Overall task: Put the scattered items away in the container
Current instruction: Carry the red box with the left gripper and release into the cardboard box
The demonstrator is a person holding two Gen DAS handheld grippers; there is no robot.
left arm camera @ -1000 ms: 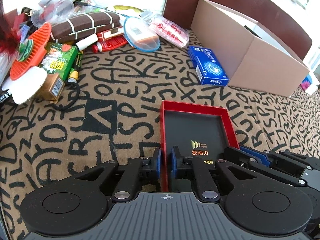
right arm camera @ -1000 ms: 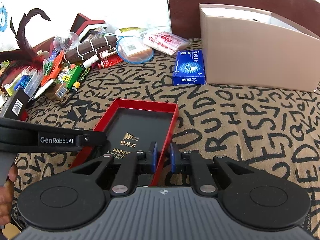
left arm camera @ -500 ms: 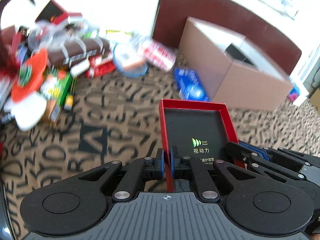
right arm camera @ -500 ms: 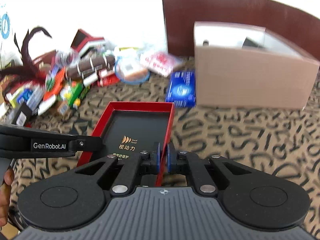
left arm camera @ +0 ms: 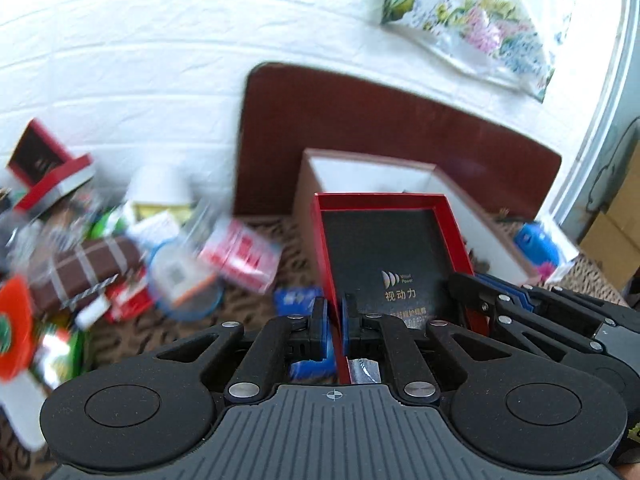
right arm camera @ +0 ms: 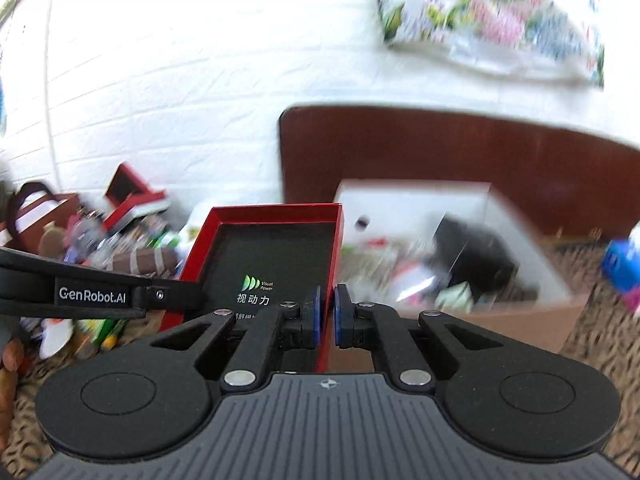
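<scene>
Both tools, left tool (left arm camera: 334,322) and right tool (right arm camera: 327,316), are gripping the red tray (left arm camera: 384,256) clamped by its rims, approaching the partly filled cardboard box (right arm camera: 520,320); clutter pile (left arm camera: 120,264) is awaiting.

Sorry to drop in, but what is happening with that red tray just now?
A person is carrying the red tray with both handheld grippers. The left gripper is shut on its left wall, the right gripper on its right wall. The tray is held in the air in front of the open cardboard box, which already holds several items.
</scene>
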